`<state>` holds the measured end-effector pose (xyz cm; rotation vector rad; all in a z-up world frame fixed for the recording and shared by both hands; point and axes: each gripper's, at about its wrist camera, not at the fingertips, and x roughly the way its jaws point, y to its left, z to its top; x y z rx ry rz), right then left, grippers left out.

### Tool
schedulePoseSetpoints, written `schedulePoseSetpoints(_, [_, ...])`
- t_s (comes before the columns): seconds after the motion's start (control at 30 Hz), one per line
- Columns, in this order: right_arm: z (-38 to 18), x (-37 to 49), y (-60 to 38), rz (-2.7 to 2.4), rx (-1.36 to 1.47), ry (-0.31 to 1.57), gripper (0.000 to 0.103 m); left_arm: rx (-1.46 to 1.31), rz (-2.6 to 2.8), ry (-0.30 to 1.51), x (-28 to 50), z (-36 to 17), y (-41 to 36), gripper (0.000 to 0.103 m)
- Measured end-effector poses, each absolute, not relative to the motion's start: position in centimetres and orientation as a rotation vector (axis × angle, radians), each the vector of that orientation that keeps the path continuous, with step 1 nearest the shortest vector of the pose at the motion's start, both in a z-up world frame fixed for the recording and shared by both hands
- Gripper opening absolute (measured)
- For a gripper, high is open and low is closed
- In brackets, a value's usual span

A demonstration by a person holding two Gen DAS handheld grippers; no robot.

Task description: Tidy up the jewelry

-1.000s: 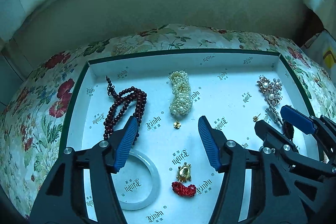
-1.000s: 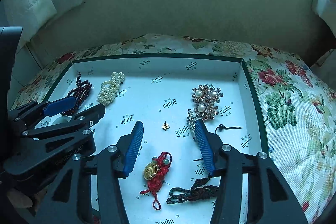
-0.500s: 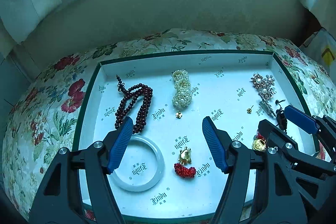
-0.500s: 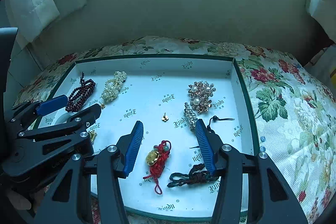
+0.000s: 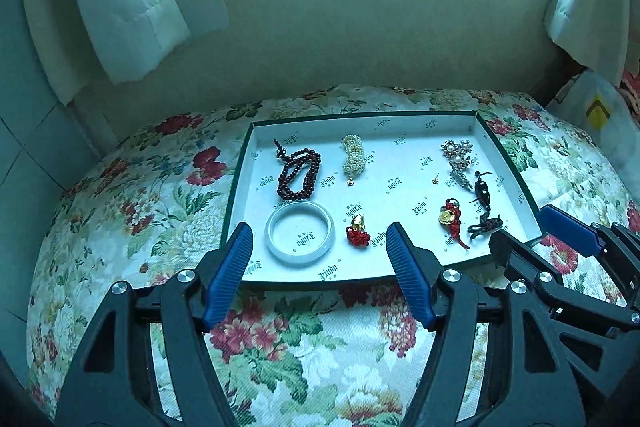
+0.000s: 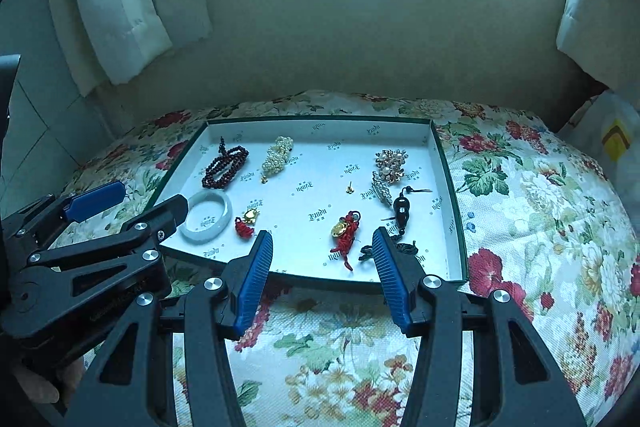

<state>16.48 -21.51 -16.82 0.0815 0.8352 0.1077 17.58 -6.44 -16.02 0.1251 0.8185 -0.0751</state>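
A white tray with a green rim (image 5: 236,183) lies on the flowered cloth. In it are a dark red bead string (image 5: 298,171), a pearl bracelet (image 5: 354,159), a white bangle (image 5: 271,231), a gold turtle on a red knot (image 5: 357,231), a gold charm on red cord (image 5: 450,221), a black pendant (image 5: 482,193), a flower brooch (image 5: 456,151) and a gold stud (image 5: 435,180). My left gripper (image 5: 319,231) hangs before the tray's near edge, jaws opening and empty. My right gripper (image 6: 322,233) is beside it, jaws opening and empty too.
The flowered cloth (image 6: 540,227) covers a rounded surface that drops off on all sides. Behind it is a plain wall, with white curtains (image 5: 120,7) at both upper corners. A plastic bag (image 5: 600,115) sits at the far right. A hand (image 6: 32,387) holds the left gripper.
Both grippers have drawn back and up from over the tray. The whole tray and its near edge now show. The left jaws stand a little wider.
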Motion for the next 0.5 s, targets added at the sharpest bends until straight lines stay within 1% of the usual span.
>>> schedulePoseSetpoints(0.17, [-14.4,13.4,-21.3,0.119,0.094,0.790,0.058,0.116,-0.075,0.783,14.2,-13.6,-5.7,0.070])
schedulePoseSetpoints(0.33, [-12.0,10.3,-21.1,0.116,0.073,0.736,0.061,0.104,-0.071,0.747,11.1,-11.6,-5.1,0.075])
schedulePoseSetpoints(0.37, [-11.6,9.8,-21.1,0.114,0.069,0.726,0.063,0.102,-0.071,0.742,10.6,-11.2,-5.0,0.075])
schedulePoseSetpoints(0.5, [-10.0,8.0,-21.1,0.108,0.063,0.698,0.063,0.099,-0.066,0.719,8.8,-9.5,-4.7,0.075])
